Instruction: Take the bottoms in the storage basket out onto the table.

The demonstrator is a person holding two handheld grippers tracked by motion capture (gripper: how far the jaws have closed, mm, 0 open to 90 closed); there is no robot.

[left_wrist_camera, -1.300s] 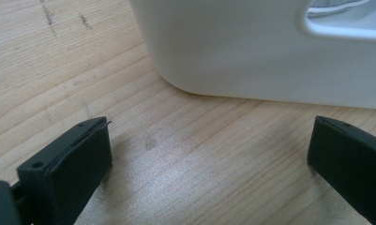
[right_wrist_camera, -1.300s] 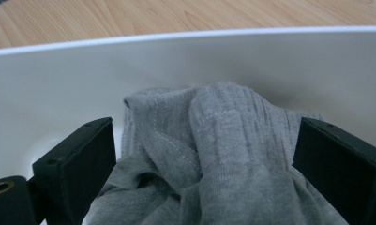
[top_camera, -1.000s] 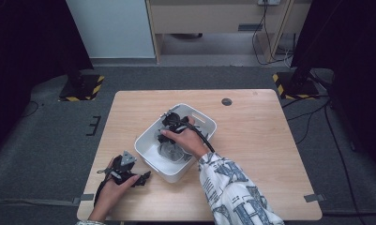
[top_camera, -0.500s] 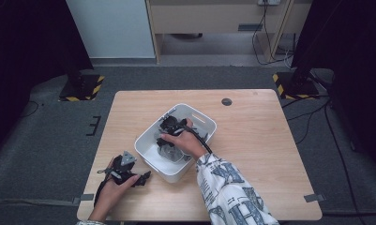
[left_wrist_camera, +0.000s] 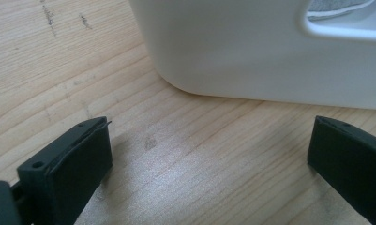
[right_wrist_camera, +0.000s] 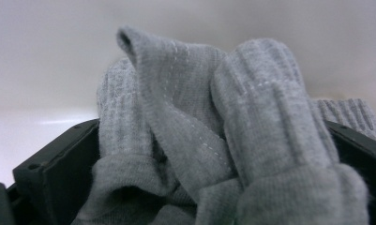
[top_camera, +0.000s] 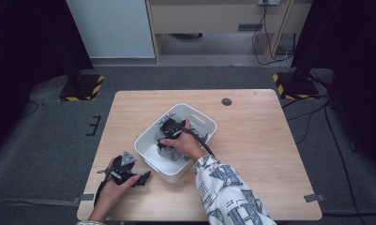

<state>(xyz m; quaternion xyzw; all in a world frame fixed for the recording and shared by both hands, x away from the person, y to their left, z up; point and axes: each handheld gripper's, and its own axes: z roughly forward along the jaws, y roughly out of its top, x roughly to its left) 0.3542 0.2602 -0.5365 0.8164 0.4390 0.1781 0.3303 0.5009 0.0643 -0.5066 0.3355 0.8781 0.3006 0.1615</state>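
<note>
The wooden desk [top_camera: 270, 140] is carrying a white plastic bin [top_camera: 150, 157] near its middle. Inside the bin, the right gripper [top_camera: 169, 129] is clamping a bunched grey knitted cloth [right_wrist_camera: 214, 140] between its jaws. The left gripper [top_camera: 141, 179] is resting on the desk just beside the bin's near corner, its jaws standing wide apart and holding nothing.

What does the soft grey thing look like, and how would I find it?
Find the wooden table, then the white tub in its middle. Inside, the right gripper has its jaws closed around a bunched grey ribbed sock. It is the one soft, knitted thing among hard white plastic and black jaws.
</note>
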